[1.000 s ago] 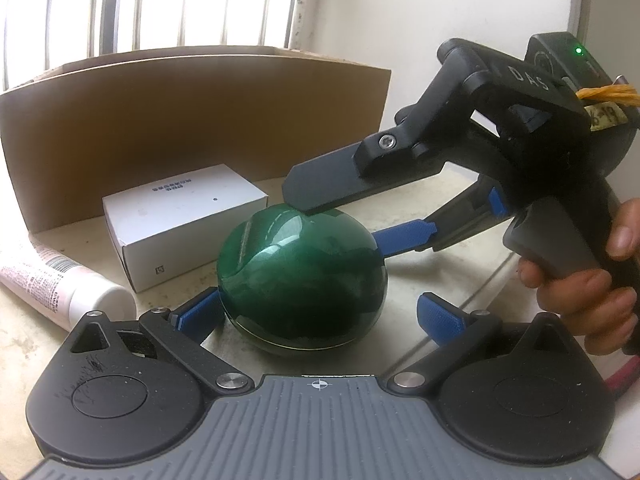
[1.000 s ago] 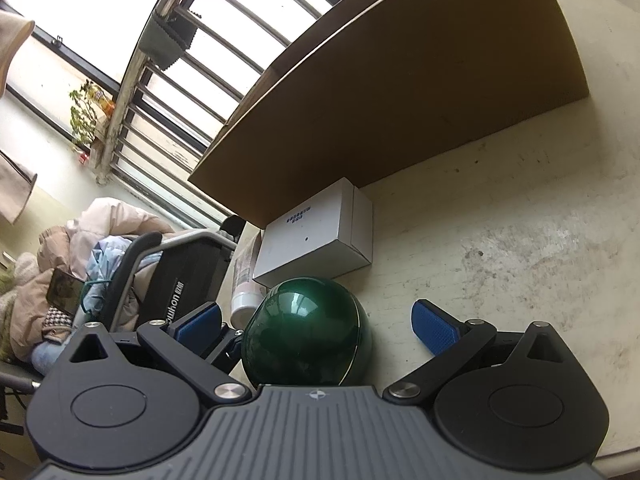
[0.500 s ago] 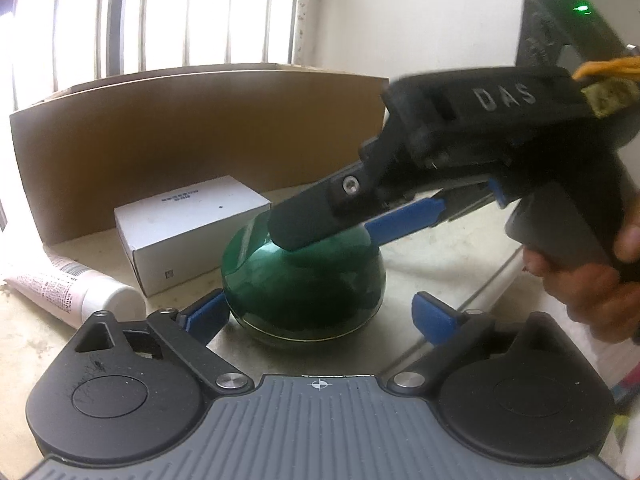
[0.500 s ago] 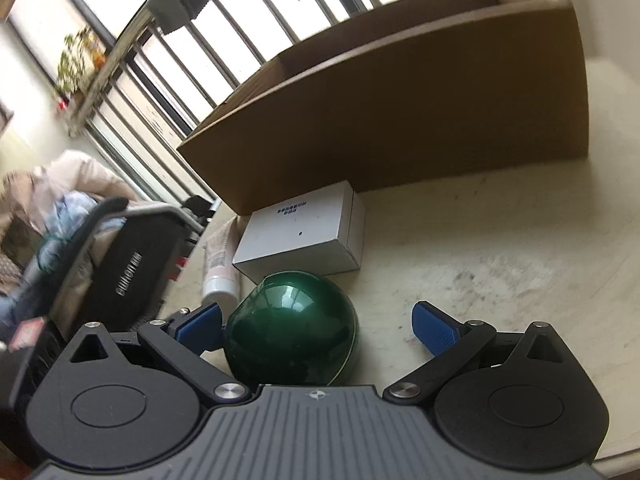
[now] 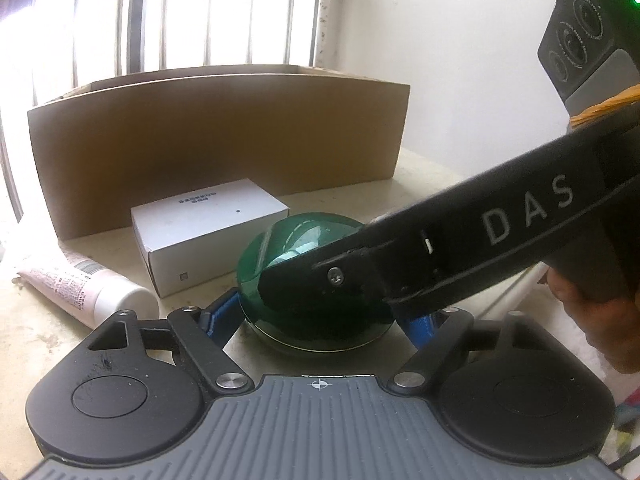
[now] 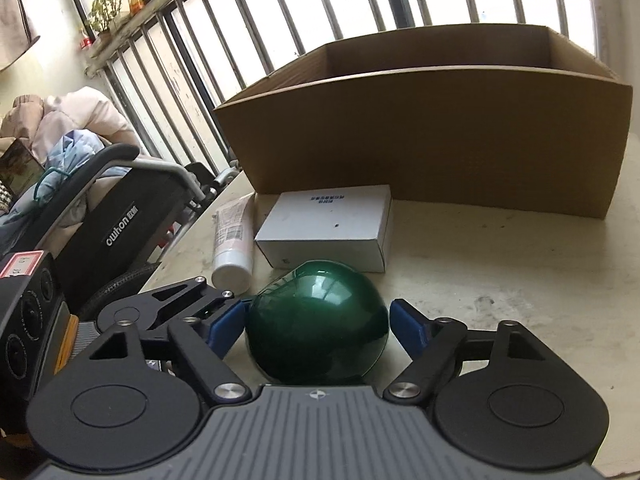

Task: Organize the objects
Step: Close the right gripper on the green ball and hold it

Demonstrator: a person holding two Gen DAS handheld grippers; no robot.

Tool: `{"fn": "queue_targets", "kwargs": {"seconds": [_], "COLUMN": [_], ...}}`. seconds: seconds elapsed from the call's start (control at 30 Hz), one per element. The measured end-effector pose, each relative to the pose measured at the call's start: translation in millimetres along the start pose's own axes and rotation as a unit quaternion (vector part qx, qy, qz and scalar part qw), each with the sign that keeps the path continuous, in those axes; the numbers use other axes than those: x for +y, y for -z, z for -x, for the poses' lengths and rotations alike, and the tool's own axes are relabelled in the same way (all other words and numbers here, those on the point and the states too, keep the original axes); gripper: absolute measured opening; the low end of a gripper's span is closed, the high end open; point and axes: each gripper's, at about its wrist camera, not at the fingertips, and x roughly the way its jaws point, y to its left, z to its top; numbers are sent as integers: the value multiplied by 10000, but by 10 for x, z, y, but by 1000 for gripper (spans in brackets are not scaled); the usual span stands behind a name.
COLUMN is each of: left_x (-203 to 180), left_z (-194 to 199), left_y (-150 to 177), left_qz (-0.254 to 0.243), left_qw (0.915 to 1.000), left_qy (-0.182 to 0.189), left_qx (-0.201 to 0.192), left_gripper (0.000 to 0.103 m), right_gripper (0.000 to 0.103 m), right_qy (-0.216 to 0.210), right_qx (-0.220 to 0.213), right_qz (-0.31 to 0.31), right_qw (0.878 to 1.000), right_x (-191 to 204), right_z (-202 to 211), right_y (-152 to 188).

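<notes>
A glossy dark green dome-shaped object (image 5: 288, 248) (image 6: 320, 320) sits on the pale table. My left gripper (image 5: 316, 316) has closed its blue pads on the dome's two sides. My right gripper (image 6: 316, 324) also has its blue pads against the dome's sides, and its black body crosses over the dome in the left wrist view (image 5: 460, 248). A white box (image 5: 208, 232) (image 6: 328, 228) lies just behind the dome. A pink and white tube (image 5: 84, 284) (image 6: 234, 244) lies to the left of it.
A large open cardboard box (image 5: 220, 136) (image 6: 432, 136) stands behind the objects along the barred window. A black wheelchair (image 6: 120, 220) with piled clothes is off the table's left edge. A hand (image 5: 592, 304) holds the right gripper's handle.
The right gripper swung over the dome, levelled out and closed its pads onto it. The left gripper's pads closed in on the dome's sides.
</notes>
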Motion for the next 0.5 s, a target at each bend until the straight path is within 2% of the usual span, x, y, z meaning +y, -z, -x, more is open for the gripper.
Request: {"fn": "queue_targets", "kwargs": {"seconds": [0.23,0.5], "left_x": [-136,-186], "left_z": [148,-6], "left_y": [60,57], "left_qz": [-131,-381], "left_qw": [9998,9991], "left_qy": [137,152], "left_qx": [-6,130], "left_gripper": [81,83], "right_gripper": [82,82], "right_qy": [24,-10], "right_qx": [43,105], "right_qz": [30,-37], "right_qw": [10000,9999], "right_x": [-6,-54], "right_z": [130,164], "right_y": [85,85]}}
